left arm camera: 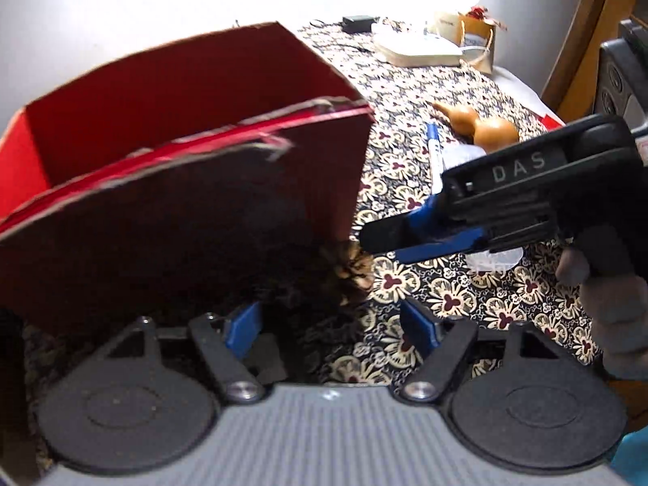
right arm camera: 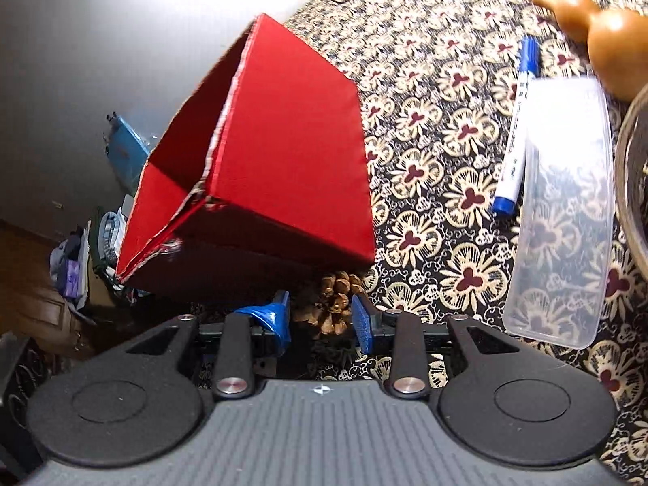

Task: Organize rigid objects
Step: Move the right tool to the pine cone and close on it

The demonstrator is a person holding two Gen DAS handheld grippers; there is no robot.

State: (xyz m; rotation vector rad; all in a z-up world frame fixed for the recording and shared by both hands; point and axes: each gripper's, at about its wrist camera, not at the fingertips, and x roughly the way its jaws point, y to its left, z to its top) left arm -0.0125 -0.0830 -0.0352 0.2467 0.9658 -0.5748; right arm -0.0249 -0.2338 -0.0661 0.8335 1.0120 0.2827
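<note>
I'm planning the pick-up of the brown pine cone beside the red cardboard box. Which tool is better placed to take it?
Probably the right tool. The brown pine cone already sits between its blue fingers, at the corner of the red cardboard box. The left tool stands wide open, with the cone ahead of its fingers.

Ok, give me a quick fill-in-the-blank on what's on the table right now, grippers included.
1. The pine cone lies at the foot of the ____ cardboard box.
2. The marker has a ____ cap.
3. The clear lid lies beside the ____.
4. The left gripper holds ____.

Missing: red; blue; marker; nothing
</note>
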